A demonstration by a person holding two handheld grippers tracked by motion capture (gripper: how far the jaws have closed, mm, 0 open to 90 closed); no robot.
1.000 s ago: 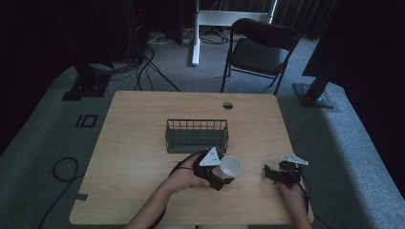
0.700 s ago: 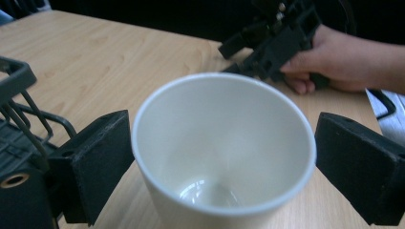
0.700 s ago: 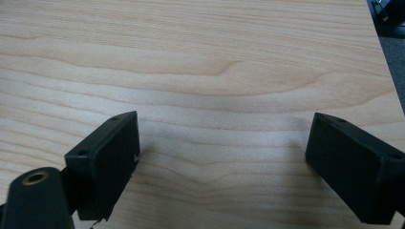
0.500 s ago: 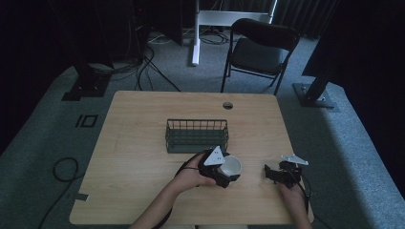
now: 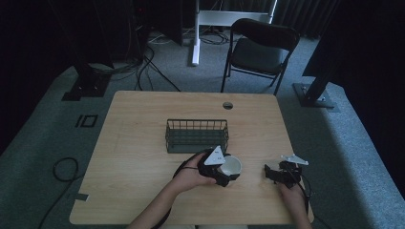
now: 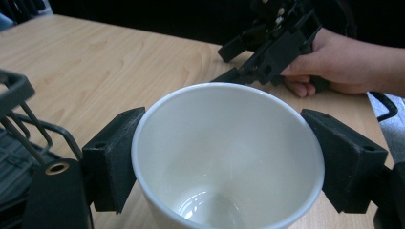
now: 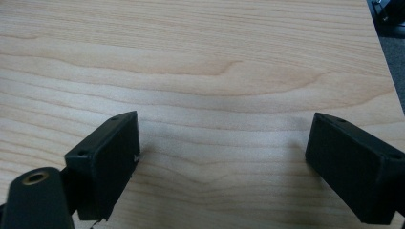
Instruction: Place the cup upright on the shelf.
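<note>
I have the cup (image 6: 228,157) squeezed in my left gripper (image 6: 224,157), near the front of the tabletop (image 5: 138,143), just in front of the basket (image 5: 197,135).

The fingers (image 6: 114,160) have just closed and now press the cup's smooth round sides near the rim, 1 on each side. I think it could slip or tip when I lift, because the wall is slick and gets thinner lower down. It could also bump the basket wires. My right gripper (image 7: 229,167) rests well apart, fingers spread wide with nothing between them. I see no words or labels on anything.
</note>
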